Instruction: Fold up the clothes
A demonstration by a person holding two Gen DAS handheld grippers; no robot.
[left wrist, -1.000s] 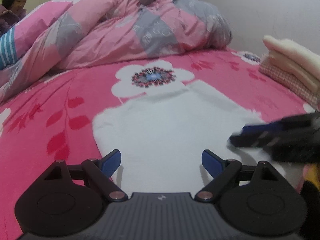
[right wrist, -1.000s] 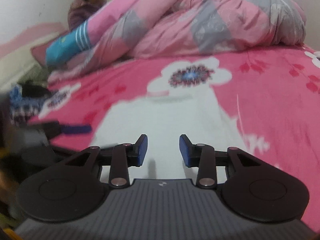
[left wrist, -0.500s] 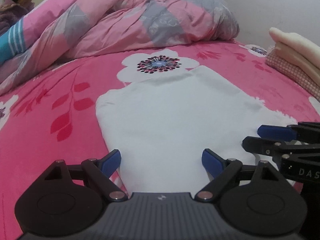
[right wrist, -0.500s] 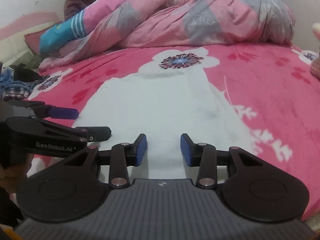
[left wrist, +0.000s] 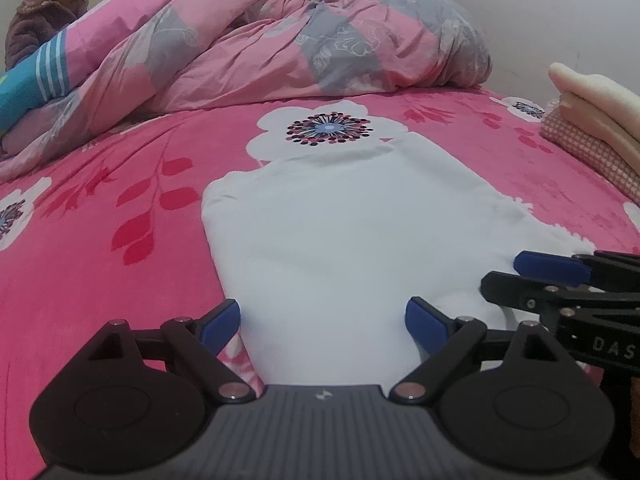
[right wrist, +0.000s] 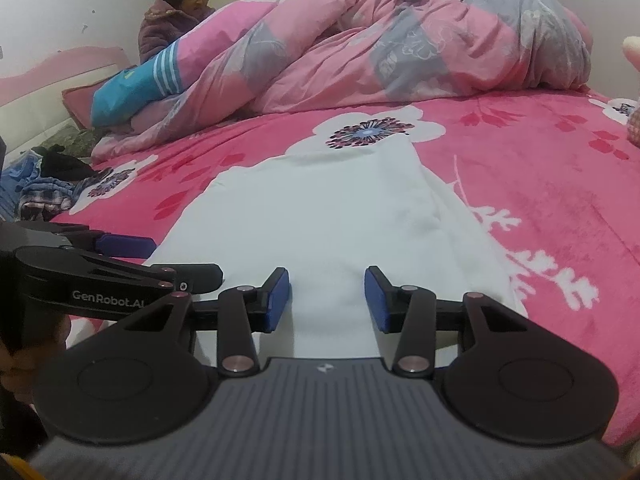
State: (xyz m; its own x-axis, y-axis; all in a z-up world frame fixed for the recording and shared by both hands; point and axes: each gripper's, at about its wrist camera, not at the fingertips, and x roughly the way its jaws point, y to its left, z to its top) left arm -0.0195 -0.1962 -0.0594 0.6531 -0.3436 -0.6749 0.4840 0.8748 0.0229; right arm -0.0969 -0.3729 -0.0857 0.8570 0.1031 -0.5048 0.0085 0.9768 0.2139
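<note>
Since the earlier frame the right gripper [right wrist: 326,296] has come down, jaws just opening narrowly, the left gripper [left wrist: 322,320] wide, both empty over the white garment [left wrist: 344,232] flat on the bed [left wrist: 100,272]; judged light, limp, best pinched at near hem corners.

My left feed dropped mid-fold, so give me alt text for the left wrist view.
The open left gripper hovers over the near edge of a white garment spread flat on a pink floral bedsheet. The right gripper reaches in from the right edge. A rumpled pink-and-grey duvet lies behind; folded clothes sit far right.
</note>
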